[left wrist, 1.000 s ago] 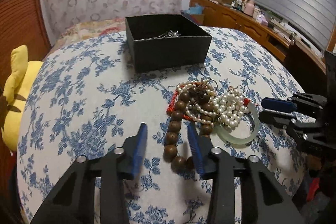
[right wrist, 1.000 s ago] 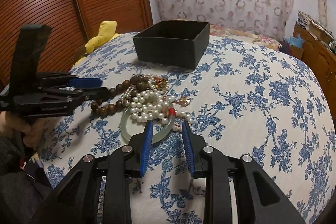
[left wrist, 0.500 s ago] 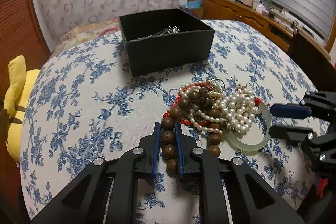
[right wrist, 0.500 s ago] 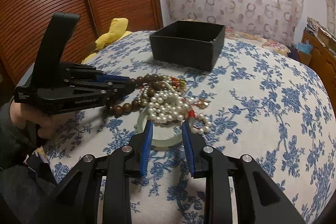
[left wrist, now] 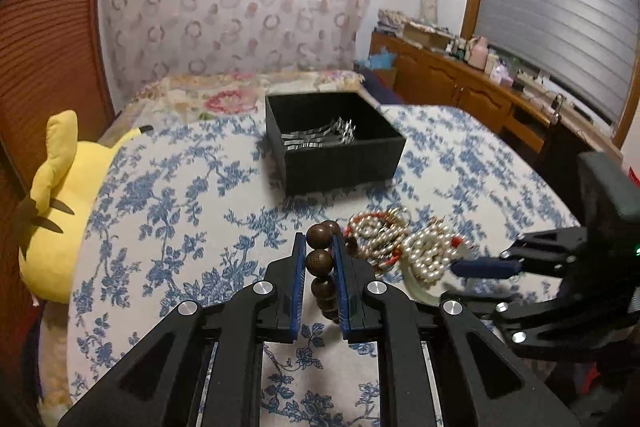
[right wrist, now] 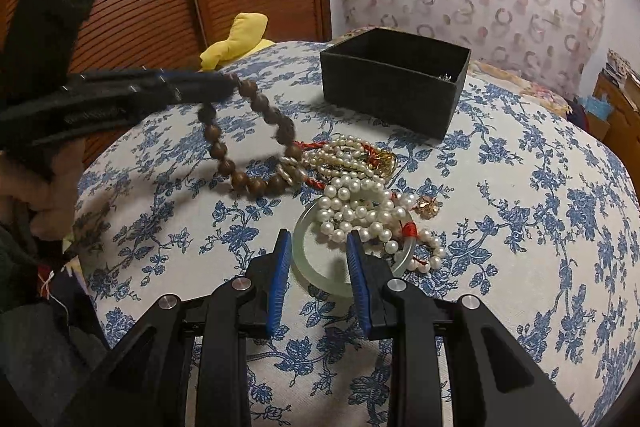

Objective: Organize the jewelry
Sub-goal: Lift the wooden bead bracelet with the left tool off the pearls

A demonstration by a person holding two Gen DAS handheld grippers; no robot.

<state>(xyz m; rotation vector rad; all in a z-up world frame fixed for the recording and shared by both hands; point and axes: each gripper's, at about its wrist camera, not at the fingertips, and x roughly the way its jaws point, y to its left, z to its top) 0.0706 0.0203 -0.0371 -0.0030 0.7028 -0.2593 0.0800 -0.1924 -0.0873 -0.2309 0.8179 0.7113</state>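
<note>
A brown wooden bead bracelet (left wrist: 319, 261) hangs lifted off the table, with my left gripper (left wrist: 318, 242) shut on its upper beads. From the right wrist view the left gripper (right wrist: 224, 87) comes in from the left and the bracelet (right wrist: 218, 143) dangles, its low end touching the heap. The heap holds pearl strands (right wrist: 352, 207), a red cord and a pale jade bangle (right wrist: 316, 281). My right gripper (right wrist: 318, 243) stands open, low over the bangle's near rim. An open black box (left wrist: 340, 163) with silver pieces sits behind.
A blue-flowered cloth (left wrist: 160, 227) covers the round table. A yellow plush toy (left wrist: 60, 195) leans at its left edge. A wooden sideboard (left wrist: 460, 83) with clutter runs along the right wall. A small gold earring (right wrist: 428, 205) lies right of the pearls.
My left gripper closed on the wooden beads and rose, pulling the bracelet up and away from the heap. My right gripper slid nearer the bangle, still open.
</note>
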